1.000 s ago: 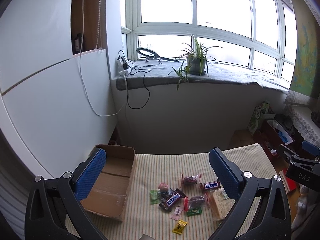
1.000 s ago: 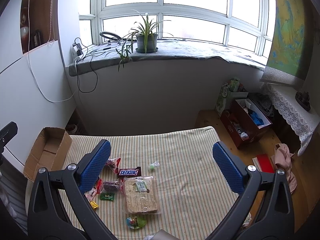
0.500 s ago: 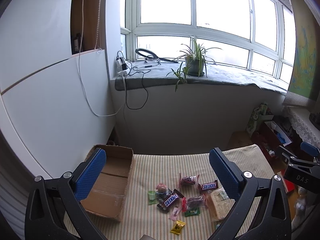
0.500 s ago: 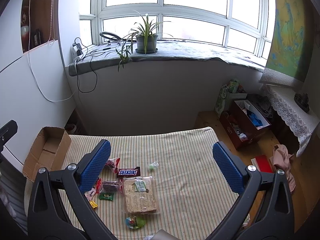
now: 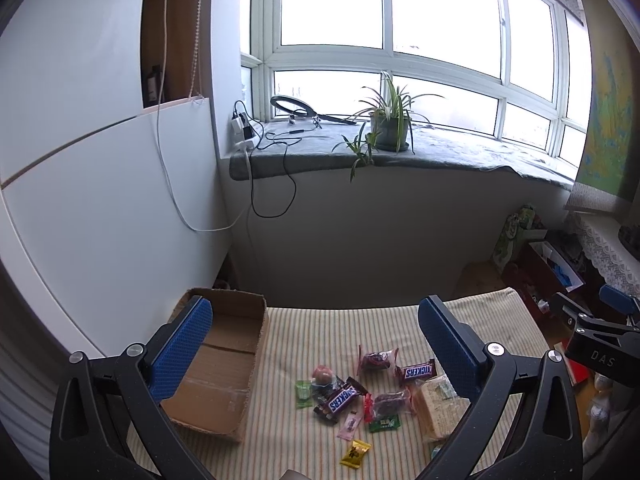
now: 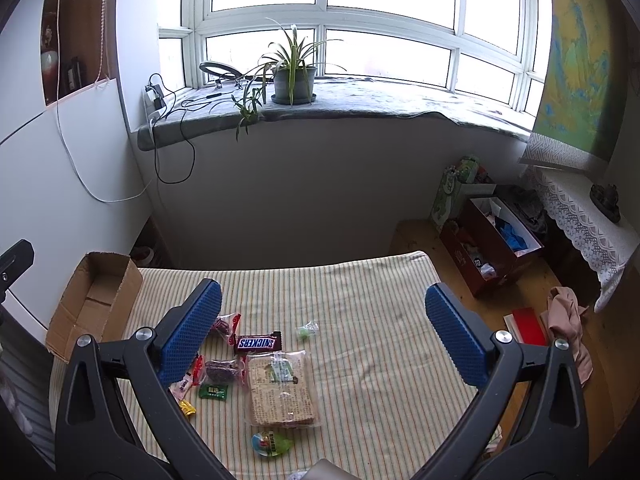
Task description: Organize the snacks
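Snacks lie in a loose cluster on the striped counter (image 6: 360, 320): two Snickers bars (image 5: 415, 371) (image 5: 340, 398), a large clear cracker pack (image 6: 282, 388), a yellow candy (image 5: 355, 454), a green candy (image 6: 213, 392) and other small wrapped pieces we cannot identify. Nothing is sorted yet, we judge. The open cardboard box (image 5: 218, 364) sits at the counter's left edge, apparently empty, mouth up, the likely receptacle. We hold the left gripper (image 5: 316, 344) above the cluster with jaws wide apart, nothing between them; the right gripper (image 6: 322, 328) hovers likewise, spread and unloaded. Both seem poised high for a survey before picking. Windowsill plant (image 6: 294, 76) is well clear.
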{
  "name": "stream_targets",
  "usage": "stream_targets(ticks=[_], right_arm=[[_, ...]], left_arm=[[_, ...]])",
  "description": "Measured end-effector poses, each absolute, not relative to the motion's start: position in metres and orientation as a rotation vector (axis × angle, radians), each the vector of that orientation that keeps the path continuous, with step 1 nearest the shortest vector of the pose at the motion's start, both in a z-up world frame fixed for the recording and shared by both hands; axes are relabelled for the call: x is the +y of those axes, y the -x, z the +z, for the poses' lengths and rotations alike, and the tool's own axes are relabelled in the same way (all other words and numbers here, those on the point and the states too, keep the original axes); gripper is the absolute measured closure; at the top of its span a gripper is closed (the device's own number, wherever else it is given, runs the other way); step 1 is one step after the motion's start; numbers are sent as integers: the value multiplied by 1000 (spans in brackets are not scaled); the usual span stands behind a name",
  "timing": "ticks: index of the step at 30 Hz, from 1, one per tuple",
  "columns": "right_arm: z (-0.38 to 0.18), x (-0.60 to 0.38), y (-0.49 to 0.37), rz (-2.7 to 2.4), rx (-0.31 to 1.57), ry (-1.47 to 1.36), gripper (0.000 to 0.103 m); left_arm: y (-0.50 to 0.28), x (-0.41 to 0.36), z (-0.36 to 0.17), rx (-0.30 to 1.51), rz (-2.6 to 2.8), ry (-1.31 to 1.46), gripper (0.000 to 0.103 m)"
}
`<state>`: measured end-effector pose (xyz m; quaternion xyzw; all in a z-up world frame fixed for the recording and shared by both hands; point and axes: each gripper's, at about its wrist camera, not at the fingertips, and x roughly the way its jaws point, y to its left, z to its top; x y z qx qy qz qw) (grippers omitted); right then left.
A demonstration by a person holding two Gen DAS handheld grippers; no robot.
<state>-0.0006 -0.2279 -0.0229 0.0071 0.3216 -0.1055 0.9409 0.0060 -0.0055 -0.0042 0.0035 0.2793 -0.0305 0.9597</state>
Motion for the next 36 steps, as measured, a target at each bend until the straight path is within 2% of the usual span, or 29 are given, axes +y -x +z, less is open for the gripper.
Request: stream_targets(ticks=[16, 28, 36], right_arm=[[-41, -236, -5, -223, 703, -28, 0], [-100, -282, -4, -89, 854, -213, 0], [-147, -287, -12, 52, 957, -224, 2]], left_arm=[[-14, -12, -19, 626, -90, -6, 0], [-26, -25, -76, 813, -231, 61, 1], [-35, -48, -122, 972, -334, 91, 20]])
